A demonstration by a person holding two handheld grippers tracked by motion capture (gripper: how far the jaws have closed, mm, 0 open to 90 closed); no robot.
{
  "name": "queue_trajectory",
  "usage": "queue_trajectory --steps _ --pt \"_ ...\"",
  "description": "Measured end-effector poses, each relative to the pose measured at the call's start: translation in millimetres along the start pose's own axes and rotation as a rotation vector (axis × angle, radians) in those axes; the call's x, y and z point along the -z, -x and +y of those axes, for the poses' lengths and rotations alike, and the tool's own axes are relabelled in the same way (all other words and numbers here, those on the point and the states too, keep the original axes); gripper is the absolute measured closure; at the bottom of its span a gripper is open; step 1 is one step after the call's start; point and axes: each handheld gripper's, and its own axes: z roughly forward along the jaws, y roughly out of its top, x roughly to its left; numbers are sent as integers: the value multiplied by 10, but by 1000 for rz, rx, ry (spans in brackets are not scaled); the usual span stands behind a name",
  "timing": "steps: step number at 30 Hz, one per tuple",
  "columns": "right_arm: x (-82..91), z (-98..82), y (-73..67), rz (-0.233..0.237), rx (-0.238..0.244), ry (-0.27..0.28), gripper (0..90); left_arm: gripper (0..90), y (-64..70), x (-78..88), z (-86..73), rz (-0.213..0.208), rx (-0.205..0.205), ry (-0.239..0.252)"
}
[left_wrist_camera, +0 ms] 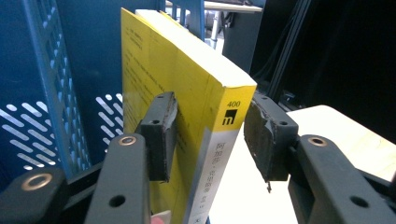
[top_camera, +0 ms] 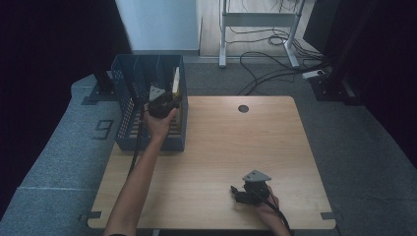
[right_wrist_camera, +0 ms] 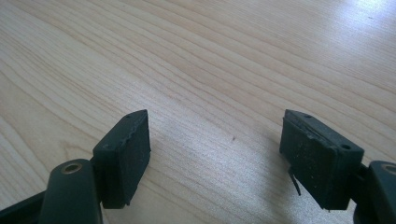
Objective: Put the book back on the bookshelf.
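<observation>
Wooden table (top_camera: 216,147) on grey carpet, left fingers (left_wrist_camera: 161,135) loose around yellow book (left_wrist_camera: 187,93), right fingers (right_wrist_camera: 122,156) open.

The wooden table (top_camera: 231,147) has a round cable hole (top_camera: 243,108) near its far edge. Beyond the table, black cables (top_camera: 265,61) trail over the grey carpet around the white legs of a desk frame (top_camera: 258,22). A white power strip (top_camera: 312,74) lies right of those cables.
</observation>
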Motion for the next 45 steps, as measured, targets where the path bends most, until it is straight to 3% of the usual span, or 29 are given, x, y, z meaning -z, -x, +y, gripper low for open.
queue_trajectory --steps 13,18,26,31,45 --pt "-6 5 3 9 11 0 235 470 -20 77 29 -5 5 14" --pt "-7 5 3 10 13 0 236 433 -18 164 31 6 -13 19" --pt "-7 5 3 10 13 0 236 357 -53 323 59 -8 2 22" --pt "-7 5 4 10 13 0 236 348 -27 415 3 -5 -14 -8" --pt "-7 6 5 10 14 -3 236 340 69 791 -280 -73 -31 -75"
